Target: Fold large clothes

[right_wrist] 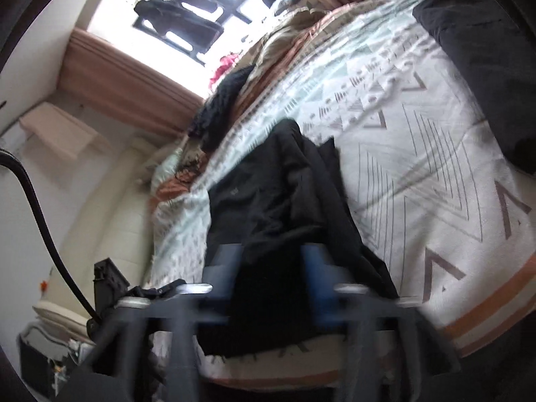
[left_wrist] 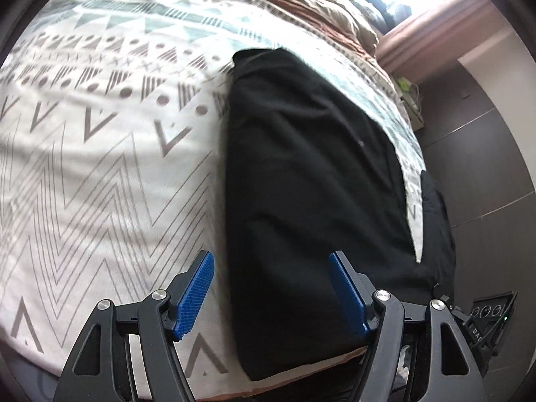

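A long folded black garment (left_wrist: 311,167) lies on the patterned bed cover (left_wrist: 100,167), running away from me to near the bed's front edge. My left gripper (left_wrist: 271,258) hovers open just above its near end. One blue pad (left_wrist: 196,298) stands over the sheet and the other over the cloth, with nothing gripped. In the blurred right wrist view the black garment (right_wrist: 278,194) lies rumpled on the cover (right_wrist: 418,167). My right gripper (right_wrist: 269,284) has a fold of it filling the gap between its blue pads (right_wrist: 315,284).
A brown blanket (left_wrist: 318,3) and a fuzzy black item (right_wrist: 221,107) are heaped at the far end under the window (right_wrist: 187,16). A dark grey folded piece (right_wrist: 485,67) lies on the cover. Dark floor tiles (left_wrist: 485,167) run beside the bed.
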Demonstrator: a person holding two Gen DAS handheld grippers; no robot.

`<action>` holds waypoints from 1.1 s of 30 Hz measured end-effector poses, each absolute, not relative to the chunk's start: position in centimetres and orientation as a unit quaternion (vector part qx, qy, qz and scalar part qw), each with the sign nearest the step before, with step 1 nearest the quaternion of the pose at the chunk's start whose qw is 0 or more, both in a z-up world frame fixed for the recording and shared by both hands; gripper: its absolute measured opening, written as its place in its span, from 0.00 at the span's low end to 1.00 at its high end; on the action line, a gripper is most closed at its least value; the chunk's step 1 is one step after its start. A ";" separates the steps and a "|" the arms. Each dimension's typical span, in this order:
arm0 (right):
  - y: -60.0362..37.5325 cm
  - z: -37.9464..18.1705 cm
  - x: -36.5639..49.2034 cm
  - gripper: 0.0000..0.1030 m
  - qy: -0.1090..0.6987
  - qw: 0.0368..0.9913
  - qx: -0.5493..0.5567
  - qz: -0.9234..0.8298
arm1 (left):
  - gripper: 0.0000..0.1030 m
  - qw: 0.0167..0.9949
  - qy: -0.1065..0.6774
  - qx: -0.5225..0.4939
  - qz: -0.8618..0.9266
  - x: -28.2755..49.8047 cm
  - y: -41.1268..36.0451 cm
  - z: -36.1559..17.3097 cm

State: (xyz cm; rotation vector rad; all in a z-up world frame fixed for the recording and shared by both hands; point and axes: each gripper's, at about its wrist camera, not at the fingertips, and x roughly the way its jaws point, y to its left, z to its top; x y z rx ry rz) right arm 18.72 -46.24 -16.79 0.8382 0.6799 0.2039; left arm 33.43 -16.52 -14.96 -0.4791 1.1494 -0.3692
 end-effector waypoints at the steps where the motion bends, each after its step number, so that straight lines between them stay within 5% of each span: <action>1: -46.3 -17.1 18.6 0.10 0.328 0.852 0.397 0.093 | 0.70 0.795 0.536 -0.224 -0.173 33.2 -16.4 -15.3; 10: -47.5 -19.5 17.1 0.05 0.346 0.852 0.387 0.068 | 0.70 0.793 0.535 -0.211 -0.200 31.2 -18.0 -15.4; 15: -47.6 -20.7 16.2 0.04 0.361 0.849 0.384 0.044 | 0.57 0.790 0.537 -0.209 -0.210 31.0 -18.9 -15.9; 22: -47.8 -20.9 15.9 0.06 0.380 0.841 0.386 0.006 | 0.55 0.784 0.550 -0.198 -0.209 31.8 -18.8 -16.7; 26: -48.7 -19.5 15.2 0.35 0.346 0.849 0.399 -0.009 | 0.55 0.795 0.535 -0.204 -0.198 32.7 -17.5 -15.4; 33: -49.9 -16.1 18.7 0.41 0.331 0.855 0.397 0.047 | 0.56 0.798 0.523 -0.234 -0.188 35.0 -16.0 -13.9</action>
